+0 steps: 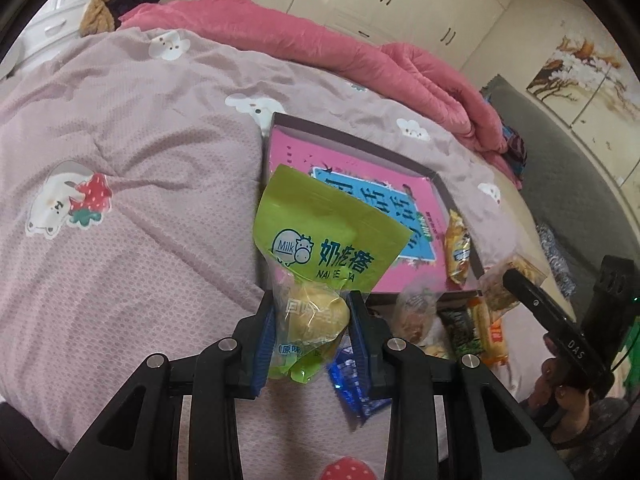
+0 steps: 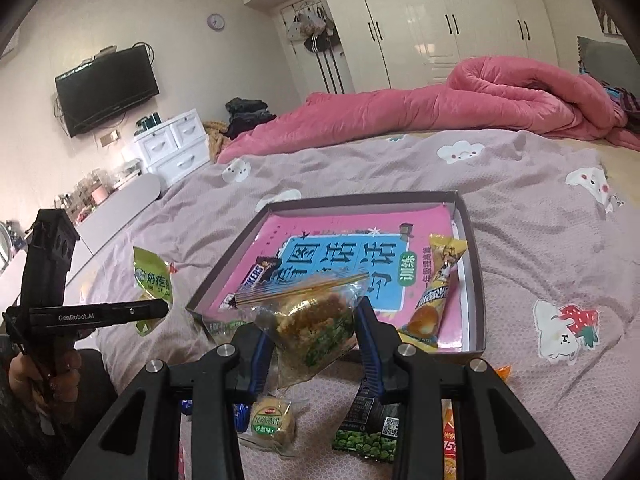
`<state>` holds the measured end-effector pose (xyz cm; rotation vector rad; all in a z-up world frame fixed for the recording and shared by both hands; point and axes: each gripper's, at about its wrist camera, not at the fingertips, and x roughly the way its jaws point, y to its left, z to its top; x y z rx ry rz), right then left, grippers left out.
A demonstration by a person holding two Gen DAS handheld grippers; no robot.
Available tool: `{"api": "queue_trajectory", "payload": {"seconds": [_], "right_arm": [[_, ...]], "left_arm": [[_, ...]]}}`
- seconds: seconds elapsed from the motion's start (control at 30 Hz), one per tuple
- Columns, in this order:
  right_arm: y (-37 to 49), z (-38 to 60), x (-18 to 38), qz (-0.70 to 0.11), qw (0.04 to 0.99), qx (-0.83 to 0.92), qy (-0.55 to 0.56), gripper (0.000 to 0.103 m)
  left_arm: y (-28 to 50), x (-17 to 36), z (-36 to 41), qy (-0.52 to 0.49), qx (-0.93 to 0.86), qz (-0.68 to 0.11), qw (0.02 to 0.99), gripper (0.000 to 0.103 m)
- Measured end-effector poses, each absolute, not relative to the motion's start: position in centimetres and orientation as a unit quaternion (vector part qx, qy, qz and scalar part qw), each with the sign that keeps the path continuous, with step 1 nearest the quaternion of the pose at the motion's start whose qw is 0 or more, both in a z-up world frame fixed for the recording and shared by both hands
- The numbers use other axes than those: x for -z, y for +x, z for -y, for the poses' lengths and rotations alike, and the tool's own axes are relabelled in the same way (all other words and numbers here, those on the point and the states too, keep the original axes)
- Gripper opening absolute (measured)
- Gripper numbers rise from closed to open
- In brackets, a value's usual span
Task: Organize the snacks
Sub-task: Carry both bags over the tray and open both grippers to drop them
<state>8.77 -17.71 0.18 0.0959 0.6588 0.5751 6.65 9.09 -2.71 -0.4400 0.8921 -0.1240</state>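
My left gripper is shut on a green milk-snack bag and holds it above the bed, near the shallow box with a pink book inside. My right gripper is shut on a clear bag of crumbly cake at the box's near edge. A yellow snack packet and a Snickers bar lie in the box. The green bag also shows in the right wrist view.
Loose snacks lie on the bed before the box: a green pea packet, a round pastry, a blue packet, an orange packet. A pink quilt lies behind. White drawers stand at the left.
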Motion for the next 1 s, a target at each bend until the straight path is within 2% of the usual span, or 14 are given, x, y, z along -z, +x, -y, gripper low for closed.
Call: {"api": "queue_trajectory", "payload": {"seconds": [1.0], "right_arm": [[9.7, 20.8, -2.3, -0.271, 0.934, -0.221, 0.067, 0.039]], "left_arm": [[12.3, -0.1, -4.3, -0.182, 0.072, -0.401, 0.895, 0.035]]}}
